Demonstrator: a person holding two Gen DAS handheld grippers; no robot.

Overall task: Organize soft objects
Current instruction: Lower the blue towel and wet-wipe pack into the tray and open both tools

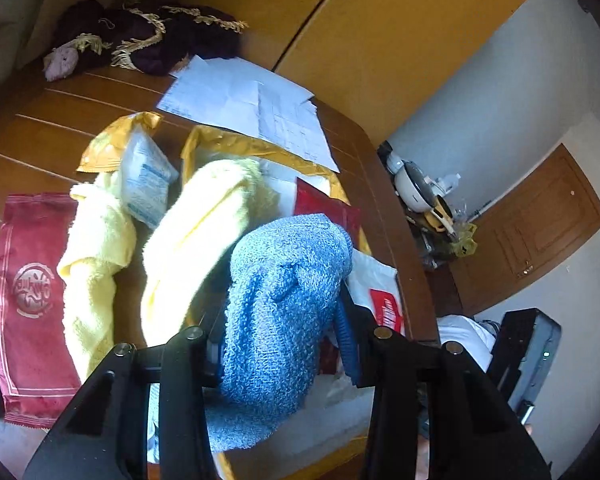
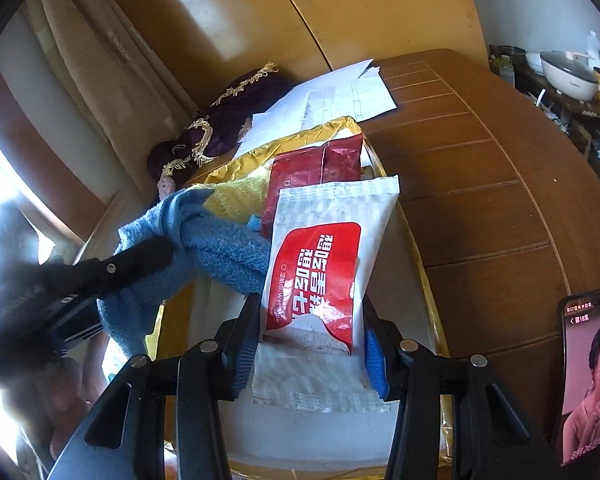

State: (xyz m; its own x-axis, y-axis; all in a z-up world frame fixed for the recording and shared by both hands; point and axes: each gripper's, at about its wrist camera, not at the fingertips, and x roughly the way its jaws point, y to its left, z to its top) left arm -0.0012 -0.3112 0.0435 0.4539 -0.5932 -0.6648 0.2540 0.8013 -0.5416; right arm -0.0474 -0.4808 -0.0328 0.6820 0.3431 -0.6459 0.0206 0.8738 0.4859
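Two hand-held grippers work over a brown wooden table [image 2: 480, 200] that fills most of both views. A gold-rimmed tray [image 2: 436, 304] lies on it, holding most of the soft things. White papers [image 1: 252, 100] lie at the table's far side, next to a dark purple cloth with gold fringe [image 1: 148, 40]. A yellow towel [image 1: 196, 224] is heaped across the tray's left part, with a second yellow towel [image 1: 96, 256] just beside it on the table. Left of that lies a red packet [image 1: 28, 296].

The left hand-held gripper [image 1: 284, 340] is clenched on a blue towel [image 1: 284, 300], which bulges up between its fingers and hangs over the tray. The right hand-held gripper [image 2: 312, 344] grasps a white wet-wipe packet with a red label [image 2: 320, 280], held over the tray, its far end overlapping a dark red packet [image 2: 316, 172]. A phone [image 2: 588, 376] with a lit screen shows at the right edge.
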